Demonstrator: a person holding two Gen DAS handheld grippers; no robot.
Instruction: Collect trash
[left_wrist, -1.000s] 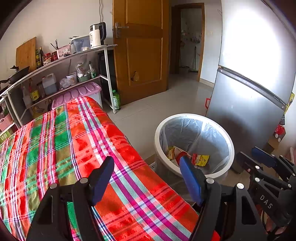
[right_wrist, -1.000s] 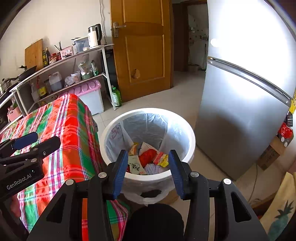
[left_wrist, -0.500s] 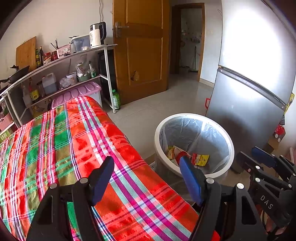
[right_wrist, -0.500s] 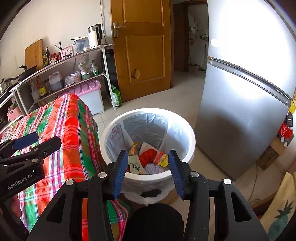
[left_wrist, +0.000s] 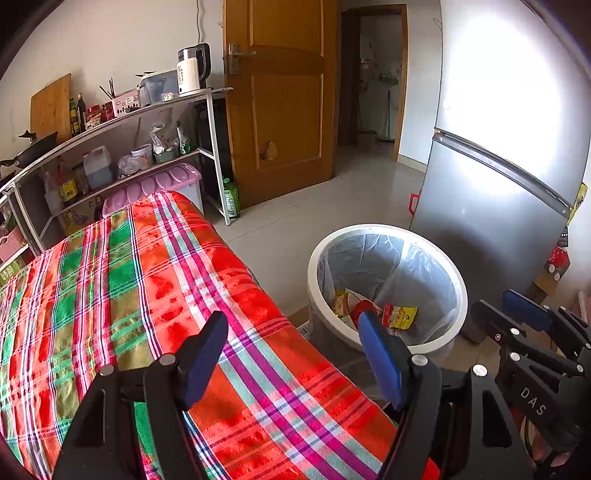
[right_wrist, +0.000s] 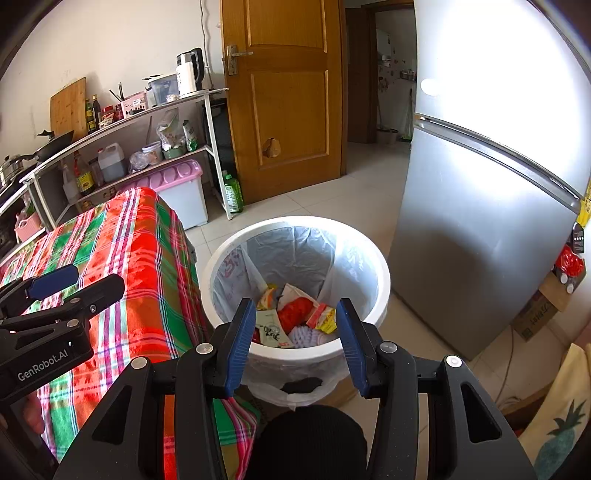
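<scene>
A white trash bin (right_wrist: 384, 273) lined with a clear bag stands on the floor beside the table; it also shows in the left wrist view (left_wrist: 461, 295). Inside lie several wrappers (right_wrist: 295, 314), red, yellow and white; the left wrist view shows them too (left_wrist: 399, 315). My right gripper (right_wrist: 295, 332) is open and empty, just above the bin's near rim. My left gripper (left_wrist: 291, 354) is open and empty above the plaid tablecloth (left_wrist: 129, 295), left of the bin. I see no loose trash on the cloth.
A silver fridge (right_wrist: 480, 221) stands right of the bin. A metal shelf (left_wrist: 122, 147) with bottles, a kettle and a pink-lidded box stands behind the table. A wooden door (left_wrist: 288, 92) is at the back. A cardboard box (right_wrist: 539, 314) sits by the fridge.
</scene>
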